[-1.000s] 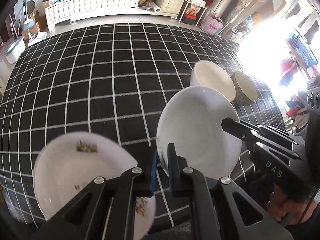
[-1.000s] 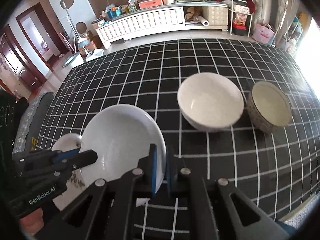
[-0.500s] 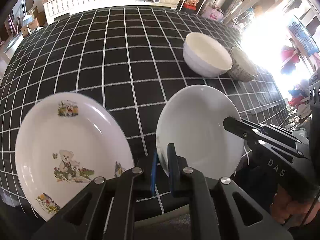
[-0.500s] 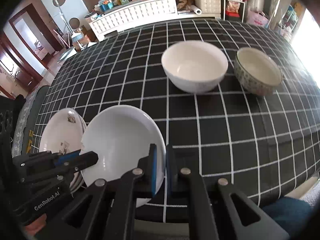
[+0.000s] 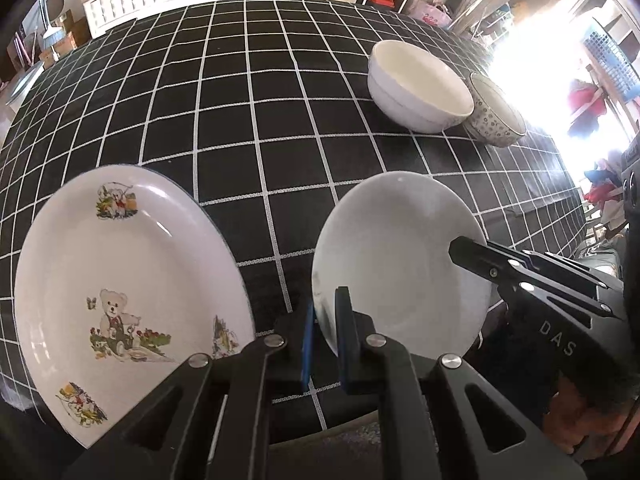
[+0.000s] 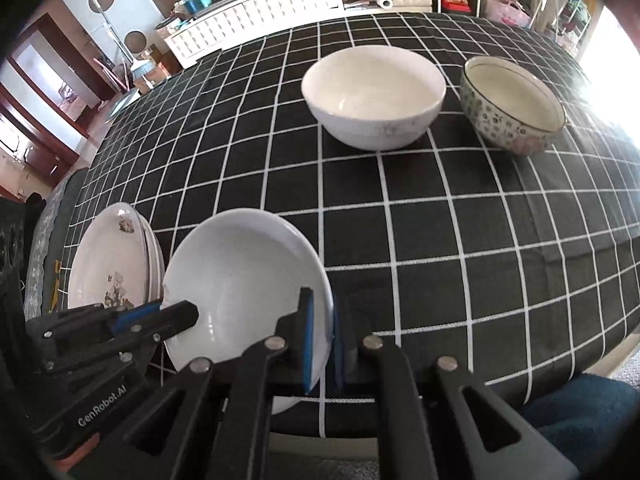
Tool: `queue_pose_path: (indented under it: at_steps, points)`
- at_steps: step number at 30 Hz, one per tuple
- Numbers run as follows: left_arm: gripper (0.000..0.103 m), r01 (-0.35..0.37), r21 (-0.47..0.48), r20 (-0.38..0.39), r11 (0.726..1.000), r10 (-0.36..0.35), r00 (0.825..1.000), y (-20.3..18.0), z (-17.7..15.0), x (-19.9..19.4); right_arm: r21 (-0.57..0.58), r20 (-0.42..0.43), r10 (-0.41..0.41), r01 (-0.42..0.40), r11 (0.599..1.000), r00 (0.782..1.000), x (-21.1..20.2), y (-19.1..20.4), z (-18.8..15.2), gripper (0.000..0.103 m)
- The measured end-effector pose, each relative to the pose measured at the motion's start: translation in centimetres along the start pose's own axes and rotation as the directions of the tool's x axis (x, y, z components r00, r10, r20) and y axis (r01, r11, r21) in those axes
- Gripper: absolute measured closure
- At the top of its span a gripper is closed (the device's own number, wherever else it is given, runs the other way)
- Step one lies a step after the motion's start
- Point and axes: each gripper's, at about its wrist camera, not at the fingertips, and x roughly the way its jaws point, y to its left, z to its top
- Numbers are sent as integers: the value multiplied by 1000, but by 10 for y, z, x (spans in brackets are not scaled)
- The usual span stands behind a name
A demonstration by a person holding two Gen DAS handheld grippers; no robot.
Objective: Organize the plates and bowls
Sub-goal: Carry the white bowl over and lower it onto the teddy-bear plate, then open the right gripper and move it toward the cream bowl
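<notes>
— Where was the plain white plate [image 5: 396, 264] at that moment?

— It was held tilted above the near edge of the table [image 5: 280, 128], just beside the stack of printed plates [image 5: 120, 288] by the near left corner. Its rim was pinched on one side by the left gripper [image 5: 323, 340] and on the opposite side by the right gripper [image 6: 320, 336]; both were pressed onto the rim, not spread.

— How was the step judged best done?

— The plate was probably meant for the stack, so it would be levelled first, carried over the bear plate and centred before being lowered. Both grips would be loosened only once the weight was borne by the stack, since a glazed rim can slip from narrow pads.

— And the bowls?

— The white bowl [image 6: 374, 96] and the patterned bowl [image 6: 512, 104] were set close together toward the far right of the table, well apart from the plates, and were left untouched.
</notes>
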Motion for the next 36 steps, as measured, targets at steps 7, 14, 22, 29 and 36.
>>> queue_pose_path:
  at_steps: [7, 14, 22, 29, 36]
  points:
    - [95, 3, 5, 4, 1000, -3, 1000, 1, -1, 0, -7, -2, -3, 3, 1000, 1000, 3, 0, 2, 90]
    - [87, 2, -7, 53, 1000, -1, 999, 10, 2, -13, -26, 41, -31, 32, 999, 999, -12, -1, 6, 89]
    - [59, -14, -12, 151, 1000, 15, 988, 17, 5, -49, -40, 98, -67, 71, 997, 993, -35, -2, 6, 44]
    - [46, -67, 70, 229, 995, 49, 972, -1, 3, -85, -118, 200, -134, 159, 980, 971, -72, 14, 10, 28]
    - [45, -91, 156, 289, 984, 42, 956, -22, 16, -123, -130, 262, -149, 188, 973, 954, -108, 14, 27, 27]
